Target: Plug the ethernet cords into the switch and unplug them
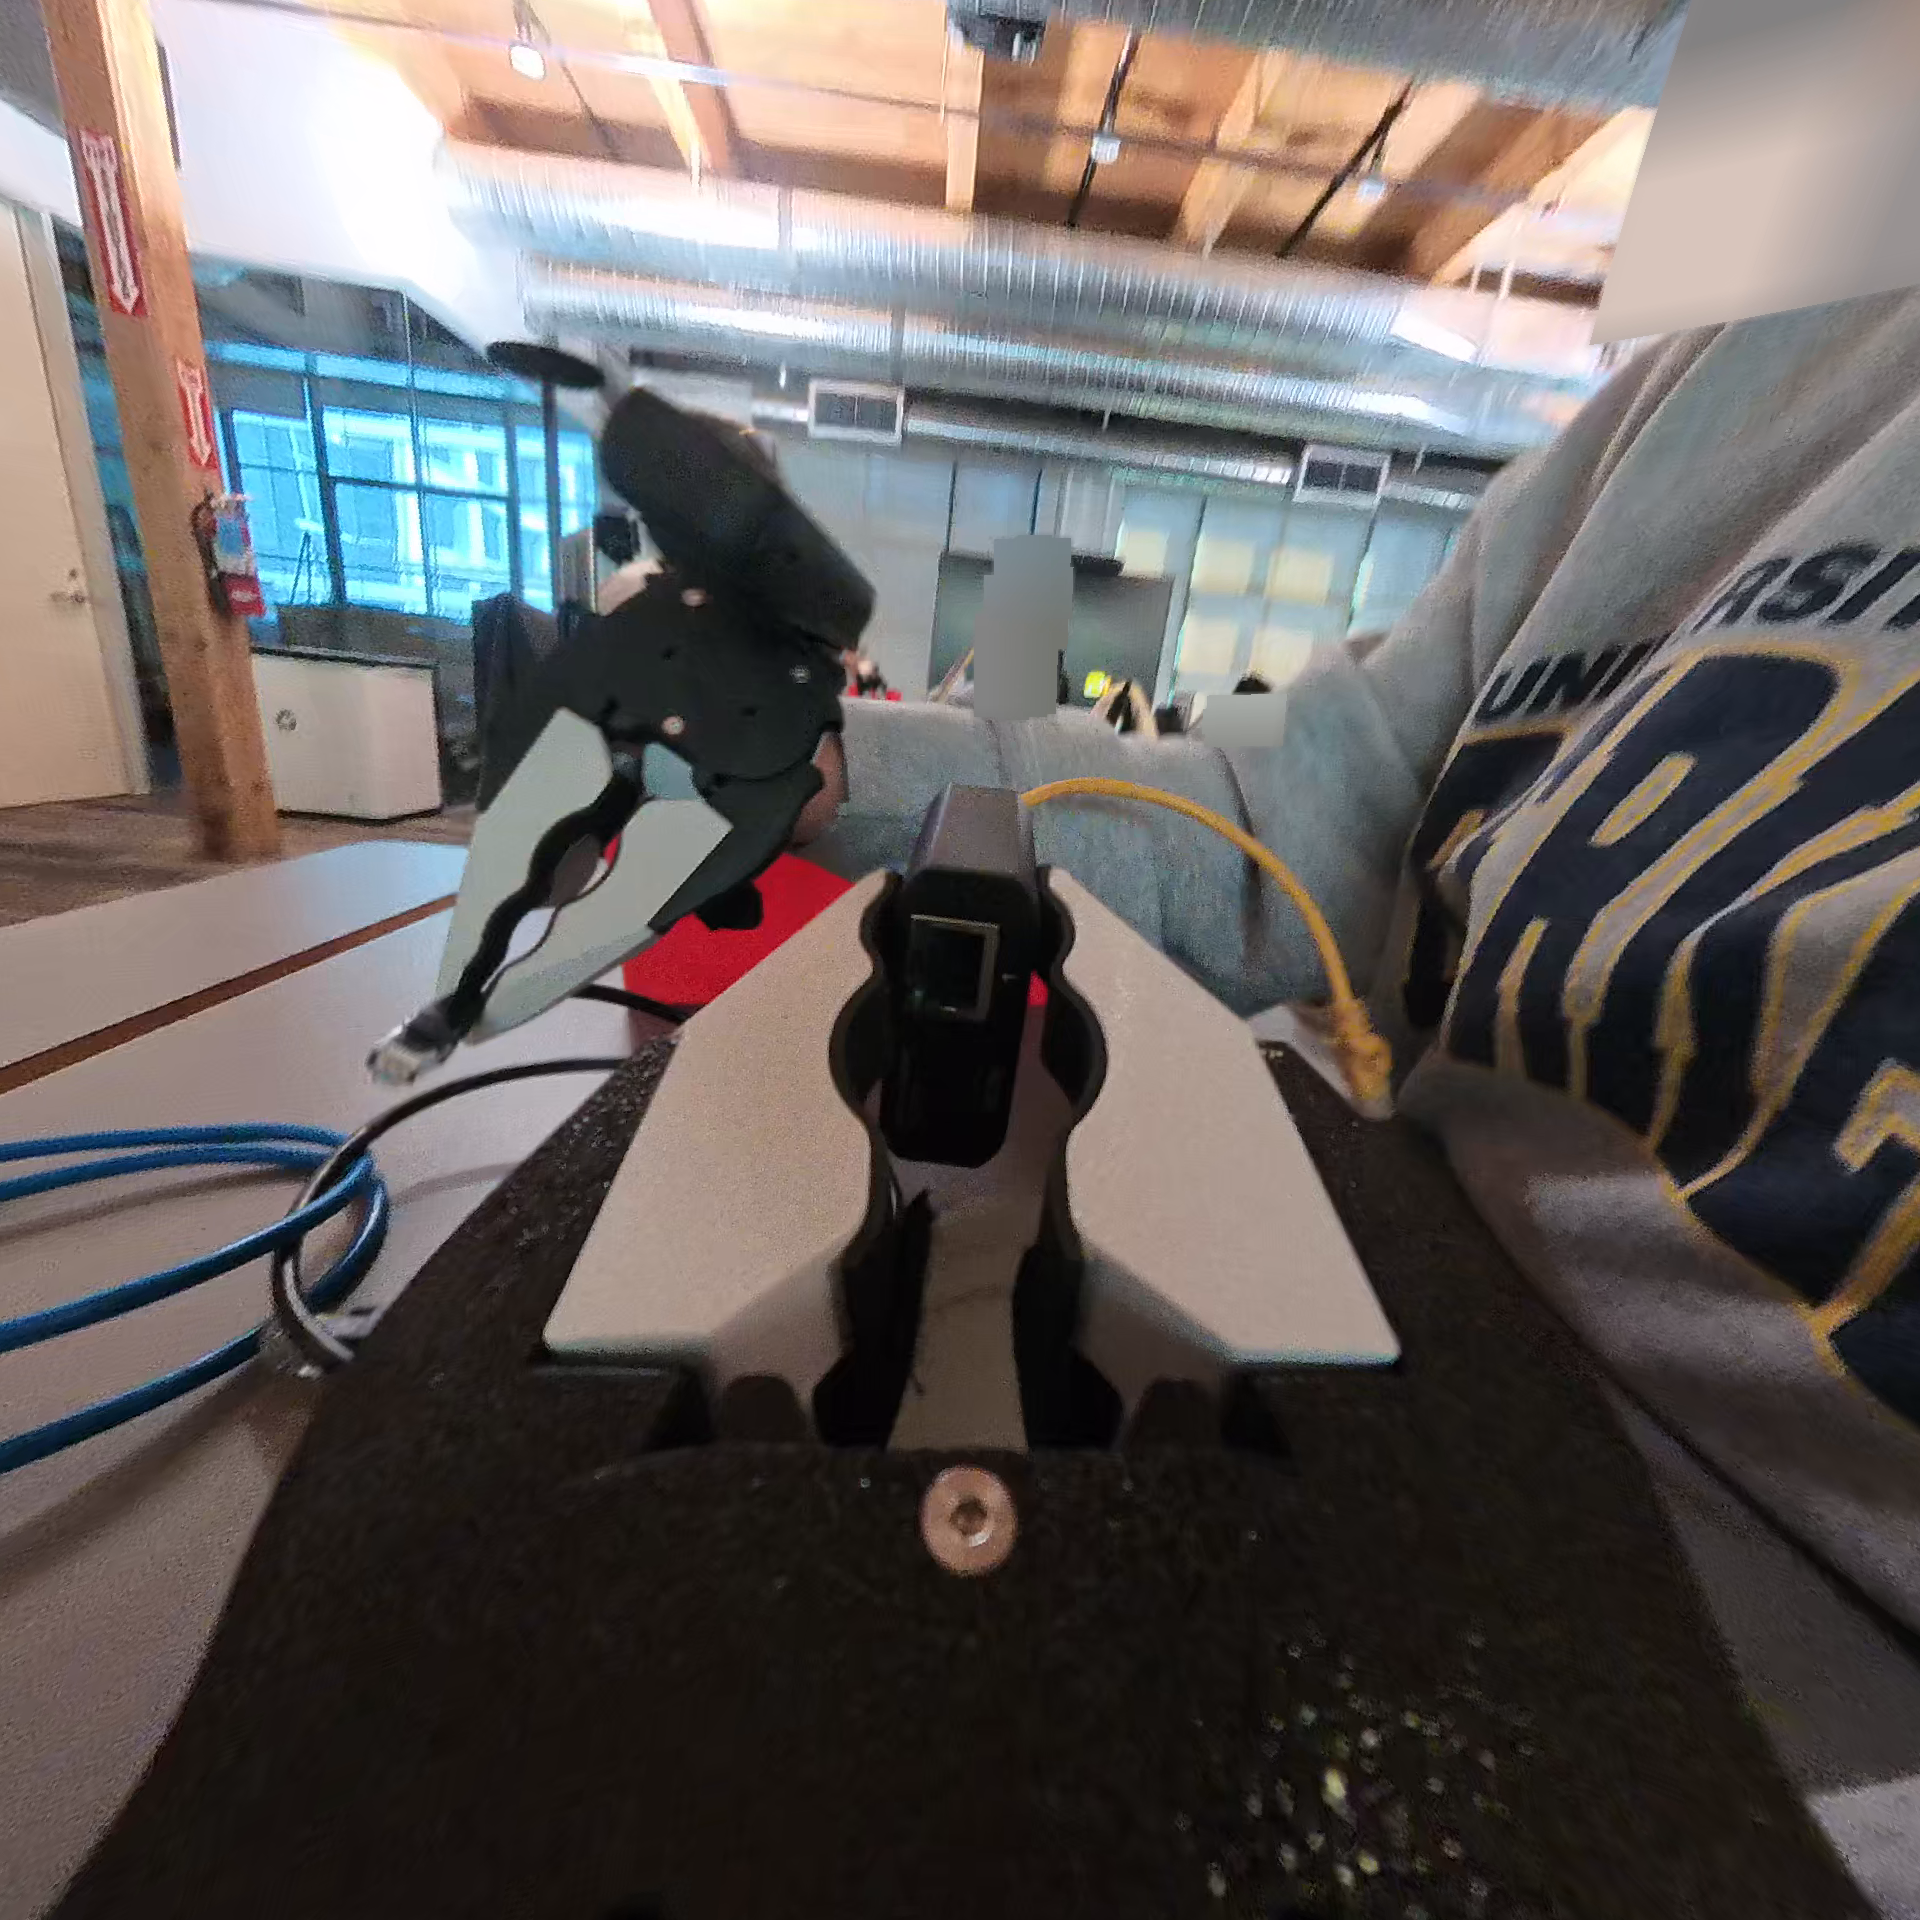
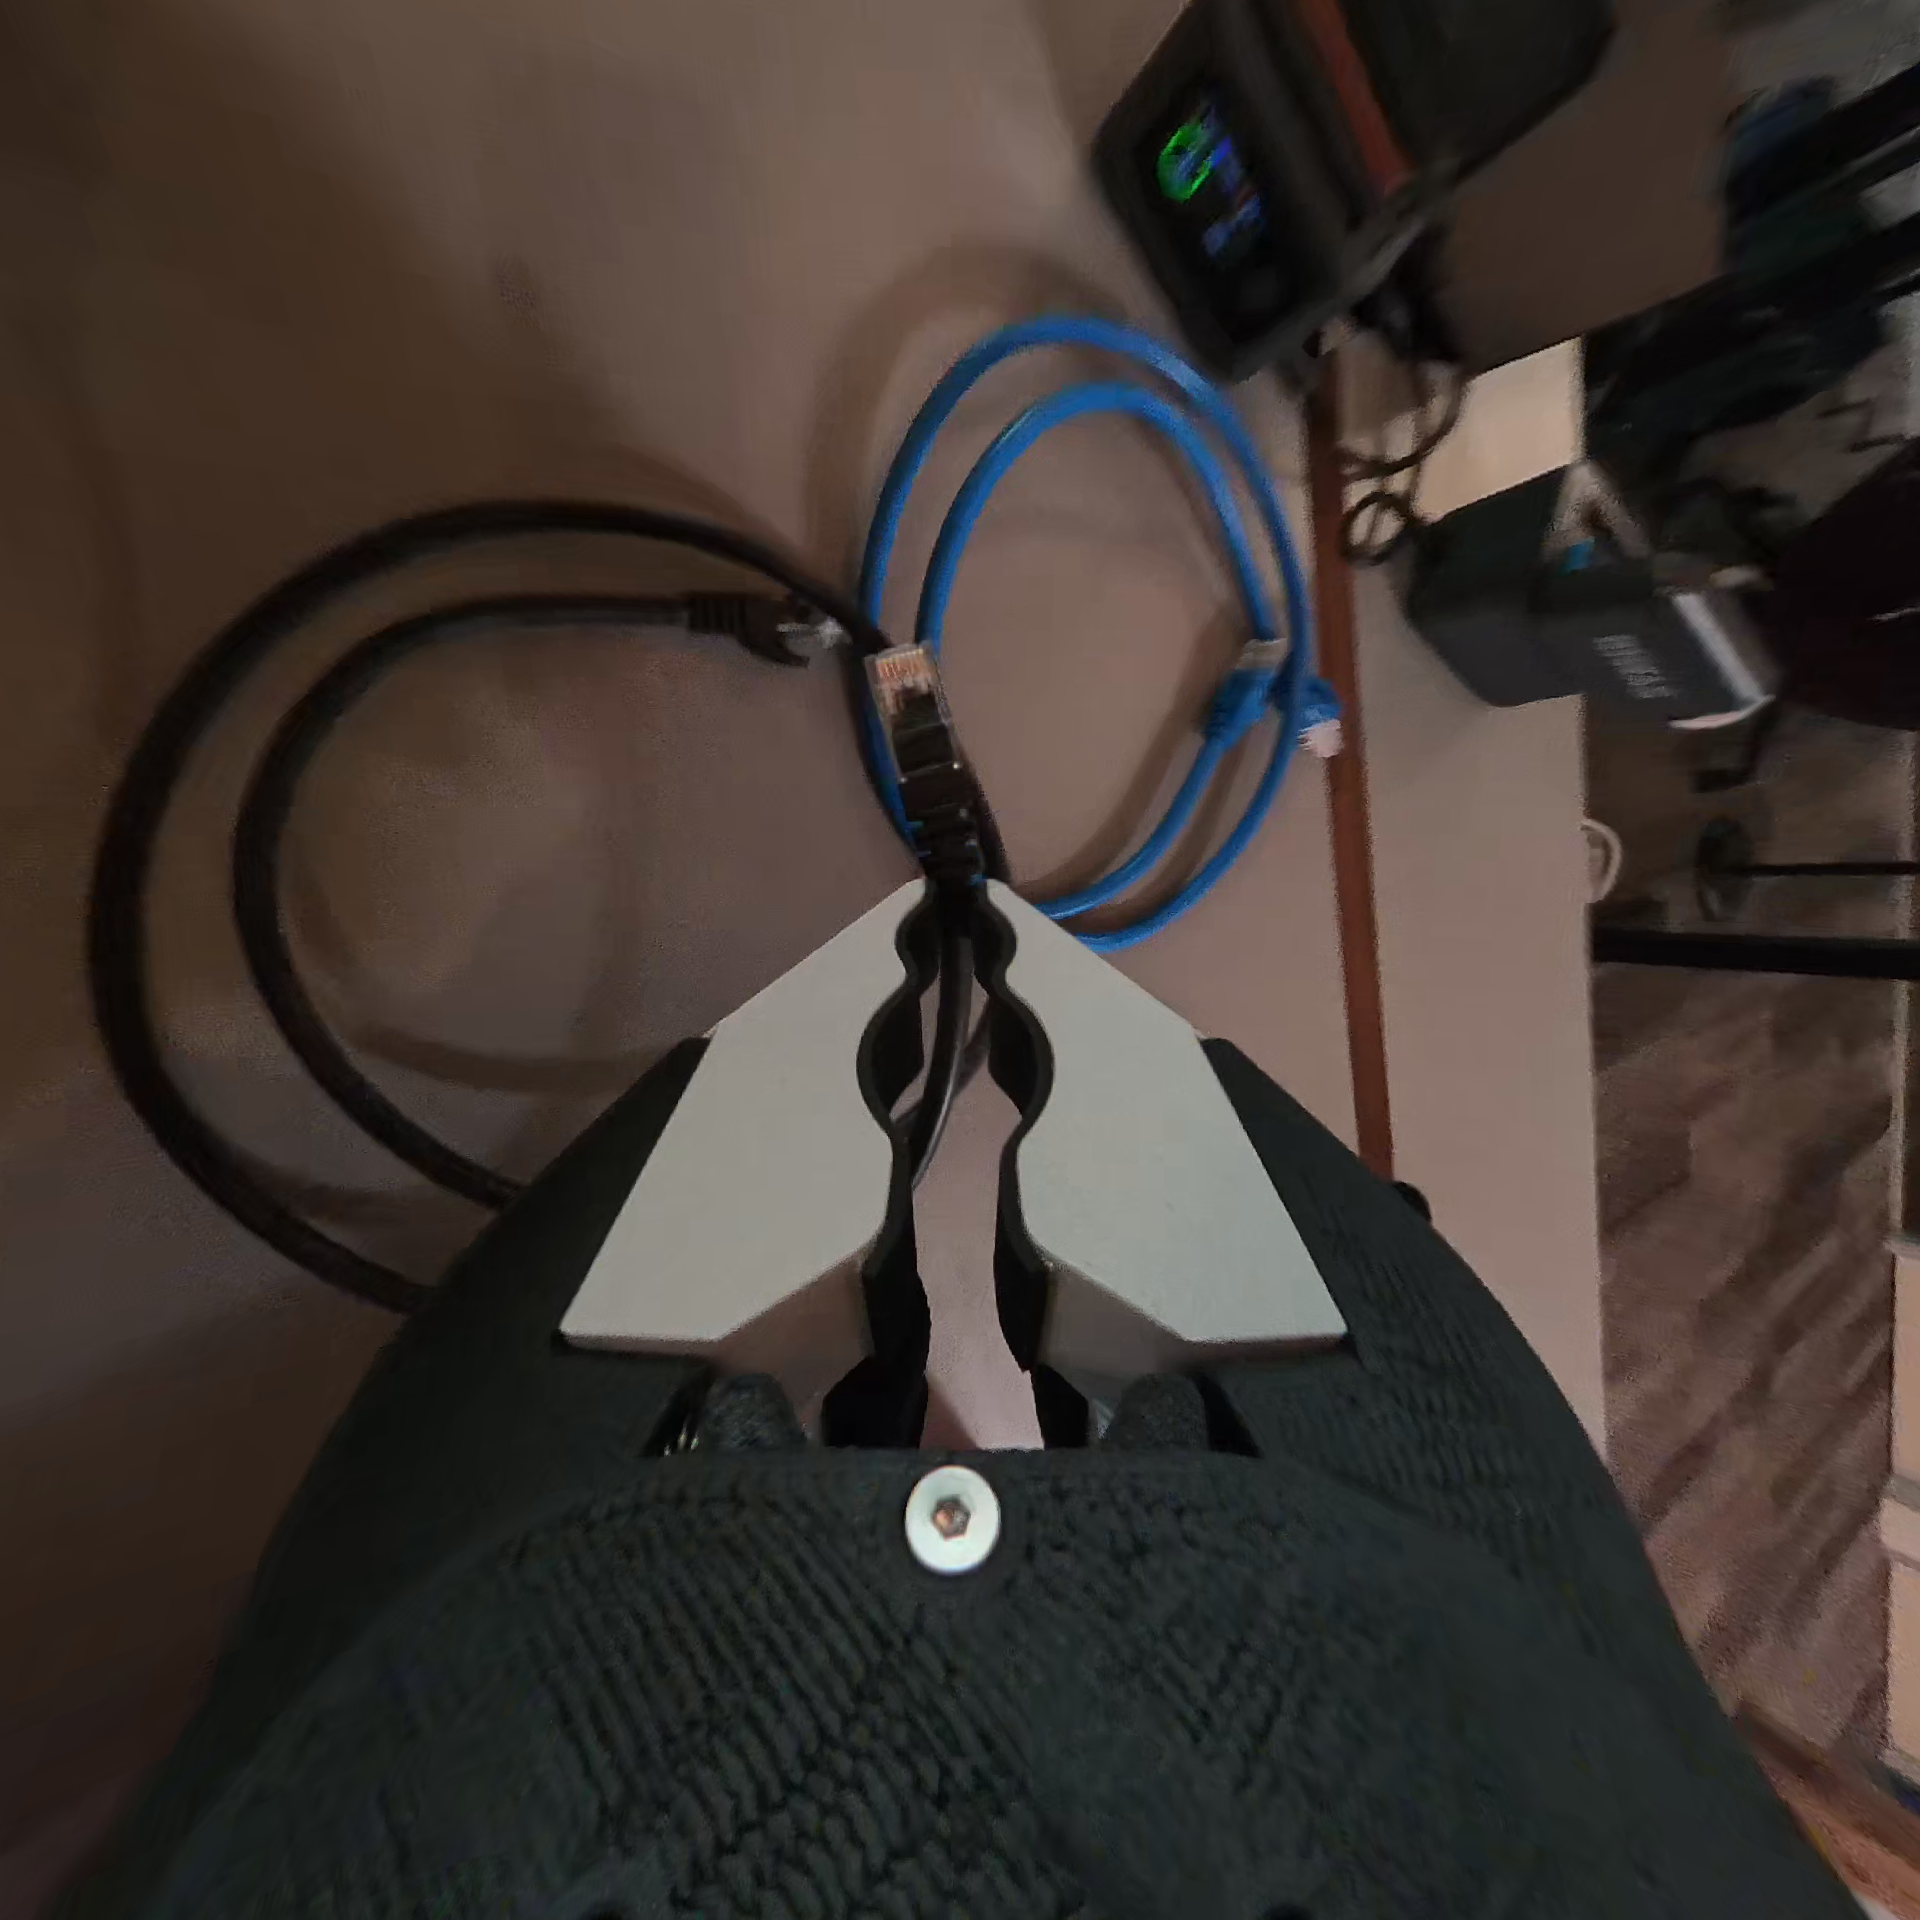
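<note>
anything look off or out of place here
Nothing damaged or spilled. The one odd thing: the switch is off the table, clamped on end in the left gripper, a port facing the camera and a yellow cord trailing behind. The right gripper pinches the black cord behind its plug.

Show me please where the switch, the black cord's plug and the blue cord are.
switch point(image 1: 951, 977): left wrist view, on its port face.
black cord's plug point(image 2: 920, 727): right wrist view, on the plug's body.
blue cord point(image 2: 1081, 343): right wrist view, top of its loop.
</note>
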`<action>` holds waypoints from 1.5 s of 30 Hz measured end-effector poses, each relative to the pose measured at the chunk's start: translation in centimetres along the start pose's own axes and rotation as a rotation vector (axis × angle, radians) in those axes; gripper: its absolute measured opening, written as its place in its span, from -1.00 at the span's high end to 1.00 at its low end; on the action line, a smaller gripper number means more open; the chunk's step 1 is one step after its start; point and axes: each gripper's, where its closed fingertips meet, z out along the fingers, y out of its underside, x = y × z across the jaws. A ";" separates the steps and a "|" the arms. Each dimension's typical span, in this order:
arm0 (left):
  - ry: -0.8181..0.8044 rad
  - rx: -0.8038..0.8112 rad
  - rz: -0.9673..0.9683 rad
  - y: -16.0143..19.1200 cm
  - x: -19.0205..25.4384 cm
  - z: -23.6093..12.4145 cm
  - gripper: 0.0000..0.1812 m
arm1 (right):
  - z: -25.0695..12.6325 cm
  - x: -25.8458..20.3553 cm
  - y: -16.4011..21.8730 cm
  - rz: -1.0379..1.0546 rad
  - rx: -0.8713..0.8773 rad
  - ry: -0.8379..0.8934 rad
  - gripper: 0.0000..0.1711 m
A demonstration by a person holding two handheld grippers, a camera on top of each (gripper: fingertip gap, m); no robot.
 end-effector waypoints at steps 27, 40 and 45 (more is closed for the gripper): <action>-0.123 0.172 -0.458 -0.1 -4.7 -0.1 0.77 | -17.8 0.2 -5.5 -0.702 0.072 0.992 0.97; -0.622 -0.107 -0.121 1.9 -9.2 -3.3 0.77 | -17.6 -3.3 -3.3 -0.719 0.006 1.011 0.96; -0.641 -0.104 -0.100 1.8 -9.3 -3.5 0.77 | -12.6 -7.6 -1.6 -0.747 -0.018 0.934 0.94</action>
